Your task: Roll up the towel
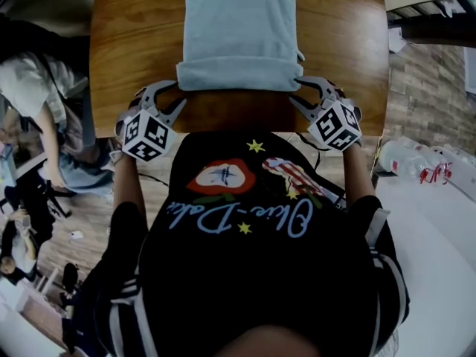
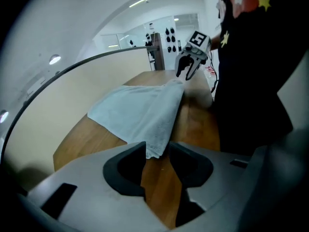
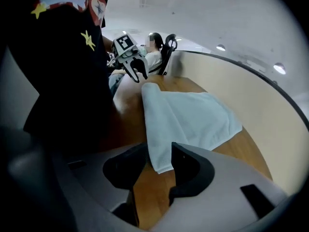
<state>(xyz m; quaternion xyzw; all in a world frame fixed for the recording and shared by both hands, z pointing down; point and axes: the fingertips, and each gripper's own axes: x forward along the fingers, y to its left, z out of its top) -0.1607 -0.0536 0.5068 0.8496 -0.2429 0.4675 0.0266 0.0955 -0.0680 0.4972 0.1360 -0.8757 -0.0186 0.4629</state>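
Note:
A pale blue towel point(image 1: 238, 21) lies lengthwise on the round wooden table point(image 1: 342, 43), its near end turned over into a thick fold point(image 1: 238, 74). My left gripper point(image 1: 169, 95) stands open at the fold's left corner, and my right gripper point(image 1: 303, 91) stands open at the right corner. In the left gripper view the towel point(image 2: 140, 108) ends in a corner that sits loose between the spread jaws of the left gripper point(image 2: 157, 161); the right gripper point(image 2: 187, 67) shows beyond. The right gripper view mirrors this: the towel point(image 3: 188, 112), the right gripper point(image 3: 157, 170) with a corner between its unpressed pads, the left gripper point(image 3: 136, 71) beyond.
The table's near edge point(image 1: 238, 129) runs just behind both grippers, against my body. A seated person point(image 1: 33, 95) is at the left on the floor side. Plastic bottles point(image 1: 416, 162) lie on a white surface point(image 1: 439, 229) at the right. A curved beige partition point(image 3: 251, 91) bounds the table's far side.

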